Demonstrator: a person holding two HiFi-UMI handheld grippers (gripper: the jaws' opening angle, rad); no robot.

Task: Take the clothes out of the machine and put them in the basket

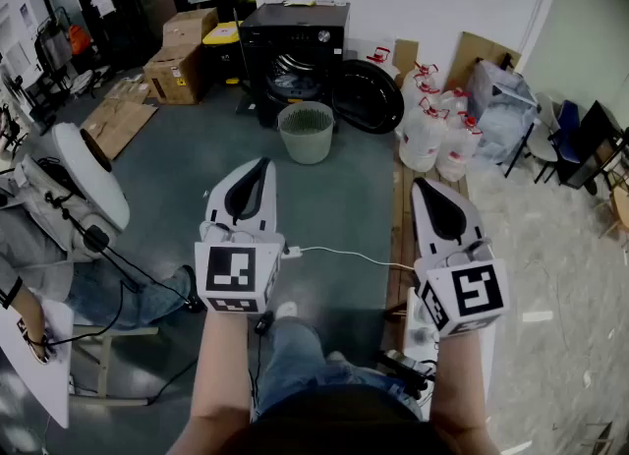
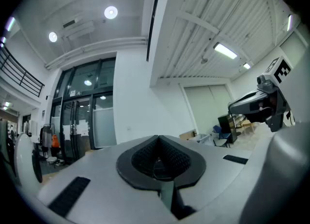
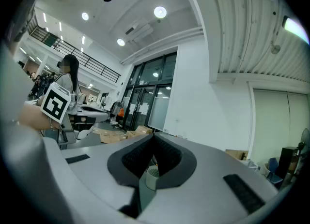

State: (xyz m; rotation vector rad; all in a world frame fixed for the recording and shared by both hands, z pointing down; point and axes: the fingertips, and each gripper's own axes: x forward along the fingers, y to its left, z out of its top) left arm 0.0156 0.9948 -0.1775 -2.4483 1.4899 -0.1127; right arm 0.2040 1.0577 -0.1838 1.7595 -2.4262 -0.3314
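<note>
— Nothing of the task is done, as far as I can judge. The black machine (image 1: 295,45) stands far off by the wall. Its round door (image 1: 369,96) hangs open to the right, and inside the drum I see dim folds that are probably the clothes (image 1: 292,80).

— And the basket?

— The pale green basket (image 1: 306,114) stands on the floor just in front of the machine. I see no garment in it, but it is small in the head view.

— What do the grippers hold?

— Nothing. The left gripper (image 1: 259,163) and the right gripper (image 1: 422,186) are both held level, near the person and well apart from the machine. Each has its jaws pressed fully together, with no thing between them.

— So everything is left to do?

— Yes, I think so: to go there, pull the clothes out and drop them in the basket.

— Any writing to read?

— Only the black-and-white square markers on the cubes. The cardboard boxes (image 1: 182,70) at the far left and the jugs (image 1: 432,124) at the far right carry labels, but these are too small to read.
</note>
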